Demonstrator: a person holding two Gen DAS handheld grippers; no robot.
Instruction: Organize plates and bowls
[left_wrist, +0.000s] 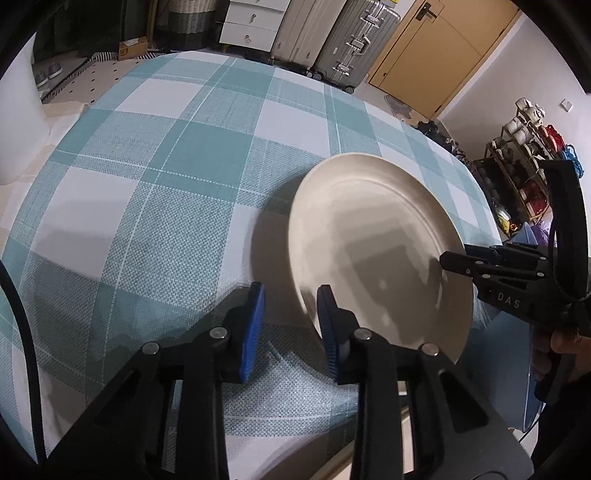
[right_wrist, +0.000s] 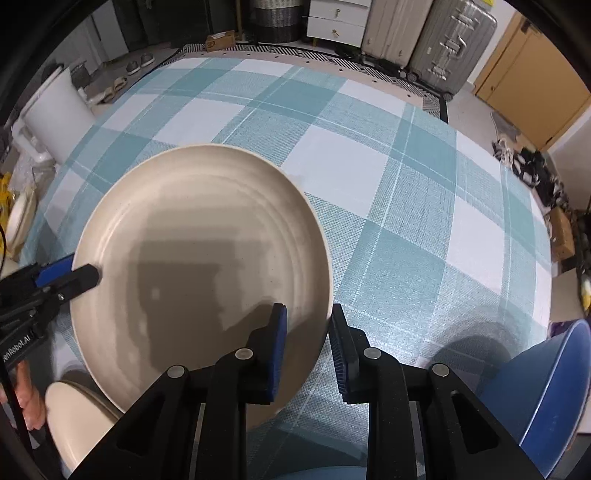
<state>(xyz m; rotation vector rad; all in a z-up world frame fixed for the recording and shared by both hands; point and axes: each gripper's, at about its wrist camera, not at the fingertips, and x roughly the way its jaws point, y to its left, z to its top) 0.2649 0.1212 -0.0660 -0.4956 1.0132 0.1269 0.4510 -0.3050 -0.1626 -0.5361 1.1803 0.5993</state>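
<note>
Straddling the near right rim of the cream plate (right_wrist: 199, 251), the right gripper (right_wrist: 308, 347) has its jaws parted, one blue pad over the plate's inner face and the other outside the edge; whether either pad touches the rim I cannot tell. The plate is tilted above the teal checked tablecloth (right_wrist: 388, 184), casting a shadow beneath it. At the plate's left rim the left gripper (left_wrist: 290, 330) stands with its jaws also spread, the rim between its pads, contact unclear. A second cream plate (right_wrist: 74, 413) lies near left, and a blue bowl (right_wrist: 550, 398) sits near right.
</note>
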